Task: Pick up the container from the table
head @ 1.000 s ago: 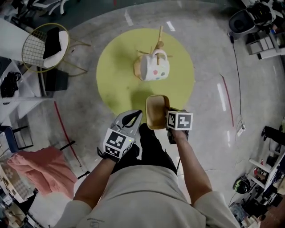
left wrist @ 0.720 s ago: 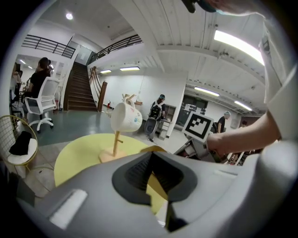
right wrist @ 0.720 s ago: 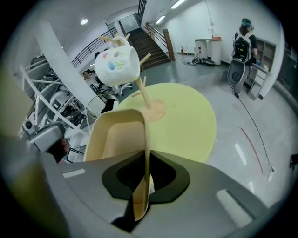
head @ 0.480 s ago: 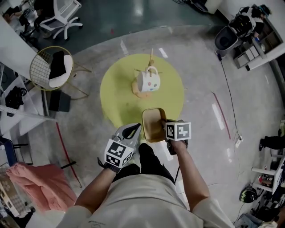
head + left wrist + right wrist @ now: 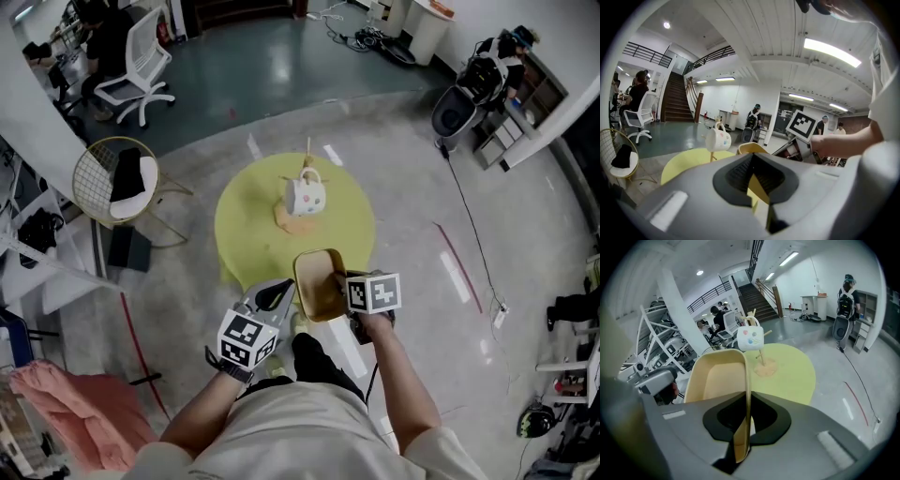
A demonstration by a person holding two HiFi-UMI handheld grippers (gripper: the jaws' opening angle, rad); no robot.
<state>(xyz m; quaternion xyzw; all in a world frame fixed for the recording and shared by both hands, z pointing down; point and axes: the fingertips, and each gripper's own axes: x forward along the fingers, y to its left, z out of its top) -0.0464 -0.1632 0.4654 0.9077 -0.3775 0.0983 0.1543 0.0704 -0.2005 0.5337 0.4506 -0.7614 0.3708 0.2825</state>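
Observation:
The container (image 5: 319,281) is a tan, shallow, rounded-rectangle tray held in the air over the near edge of the round yellow table (image 5: 246,225). My right gripper (image 5: 343,283) is shut on its right wall. In the right gripper view the container (image 5: 719,378) stands on edge, with its thin wall pinched between the jaws of the right gripper (image 5: 743,430). My left gripper (image 5: 279,292) hangs just left of the container, jaws together and holding nothing. From the left gripper (image 5: 757,187) the container's rim (image 5: 751,148) shows just beyond the tips.
A white spotted mug (image 5: 306,197) hangs on a wooden stand at the table's middle. A wire chair (image 5: 114,180) stands to the left, a white office chair (image 5: 131,75) further back. A pink cloth (image 5: 56,417) lies at the lower left. A dark bin (image 5: 454,111) and shelves are at the right.
The view has pulled back and up from the table. The container, still in my right gripper, now sits over the table's near edge. Left gripper keeps its place beside it.

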